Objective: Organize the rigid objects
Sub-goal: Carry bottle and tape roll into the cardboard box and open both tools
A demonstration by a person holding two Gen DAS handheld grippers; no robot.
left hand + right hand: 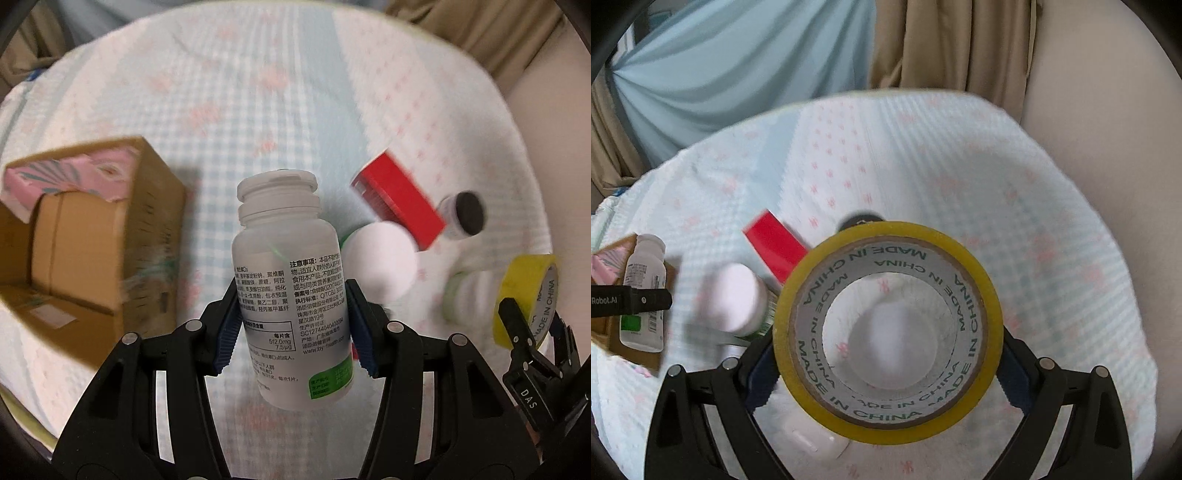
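We are clamping the left gripper [295, 325] on the white bottle [291, 280], lifted above the bed [258, 110] beside the cardboard box [92, 236]; the right gripper [886, 365] is squeezing the yellow tape roll [888, 332] above the bed's middle

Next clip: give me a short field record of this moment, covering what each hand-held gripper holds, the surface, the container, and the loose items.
left hand-held gripper: shut on white supplement bottle, lifted, cap pointing away
right hand-held gripper: shut on yellow tape roll, hole facing camera
surface: quilted bedspread, pale blue and white
container: open cardboard box, left side, pink packet inside
loose items: red box, white-capped bottle, black-capped jar
image quality: motion blur
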